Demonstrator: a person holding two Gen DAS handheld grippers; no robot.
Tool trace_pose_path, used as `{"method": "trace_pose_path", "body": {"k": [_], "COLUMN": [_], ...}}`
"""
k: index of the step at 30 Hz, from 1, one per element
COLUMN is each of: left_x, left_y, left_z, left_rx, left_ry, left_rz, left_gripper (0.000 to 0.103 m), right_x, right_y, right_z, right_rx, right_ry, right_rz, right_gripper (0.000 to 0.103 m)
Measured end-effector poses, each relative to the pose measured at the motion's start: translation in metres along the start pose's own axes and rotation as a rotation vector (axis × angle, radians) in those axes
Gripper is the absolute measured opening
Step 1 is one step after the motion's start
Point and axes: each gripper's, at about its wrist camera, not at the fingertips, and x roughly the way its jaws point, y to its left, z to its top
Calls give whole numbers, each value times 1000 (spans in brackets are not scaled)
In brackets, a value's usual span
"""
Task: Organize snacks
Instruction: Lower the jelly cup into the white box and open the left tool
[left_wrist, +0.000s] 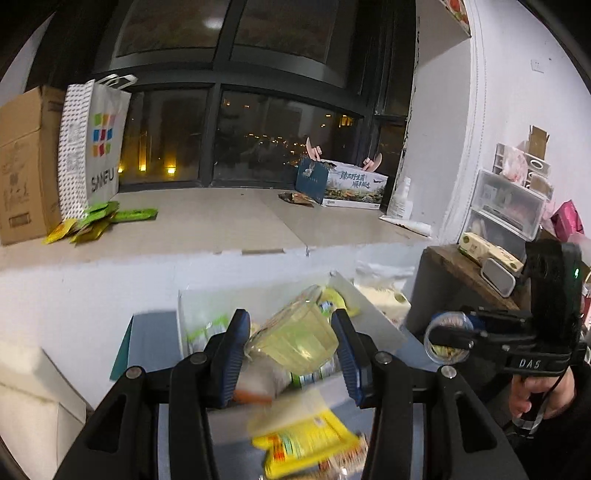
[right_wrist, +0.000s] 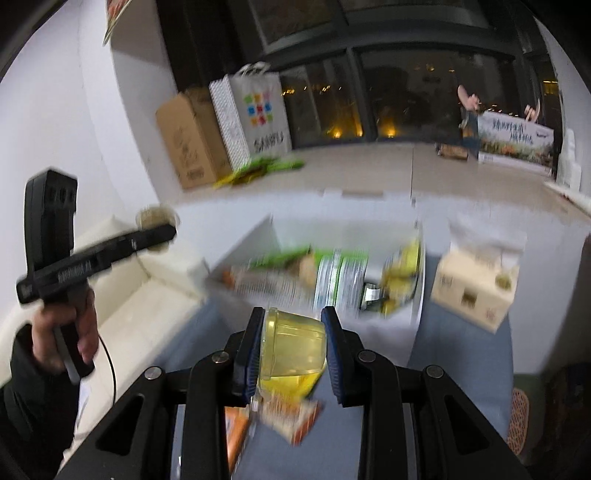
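Note:
My left gripper (left_wrist: 291, 332) is shut on a clear yellow jelly cup (left_wrist: 295, 341), tilted, held above a white box (left_wrist: 373, 317) with several snack packets inside. My right gripper (right_wrist: 293, 332) is shut on another yellow jelly cup (right_wrist: 293, 349), held short of the same white box (right_wrist: 243, 243). The right gripper also shows at the right of the left wrist view (left_wrist: 448, 338), its cup seen end-on. The left gripper shows at the left of the right wrist view (right_wrist: 157, 229), blurred. Loose yellow and orange packets (left_wrist: 306, 443) lie on the grey surface below.
A wide ledge (left_wrist: 221, 221) runs behind the box, bearing a cardboard carton (left_wrist: 26, 162), a paper bag (left_wrist: 92, 144), green packets (left_wrist: 99, 218) and a printed box (left_wrist: 347, 184). A cream box (right_wrist: 476, 288) sits right of the white box. Shelves with drawers (left_wrist: 506, 206) stand far right.

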Motion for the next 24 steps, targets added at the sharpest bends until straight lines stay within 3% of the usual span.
{"method": "trace_pose_path", "body": {"k": [7, 15, 16, 17, 18, 19, 20, 21, 24], "left_x": [60, 96, 97, 98, 99, 98, 96, 94, 94], "left_y": [2, 10, 12, 15, 18, 21, 24, 28, 37], "left_z": [24, 17, 16, 15, 14, 13, 12, 11, 10], "left_rx": [-10, 14, 16, 17, 8, -1, -8, -18, -47], "left_ry": [83, 126, 123, 131, 138, 124, 114, 118, 139], "left_rz": [10, 77, 90, 103, 123, 138, 146, 153, 139], "left_gripper": [50, 52, 55, 73, 99, 103, 103, 103, 103], "right_x": [50, 87, 90, 94, 98, 101, 102, 101, 98], "right_y": [-24, -45, -49, -52, -55, -60, -64, -67, -73], "right_z": [58, 67, 67, 66, 66, 65, 64, 62, 60], "right_rx": [55, 78, 86, 96, 105, 121, 135, 146, 158], "right_ry": [13, 77, 83, 94, 102, 114, 113, 96, 100], "right_rz": [-36, -71, -72, -64, -56, -61, -78, -103, -96], "right_gripper": [33, 33, 33, 34, 34, 49, 87, 103, 103]}}
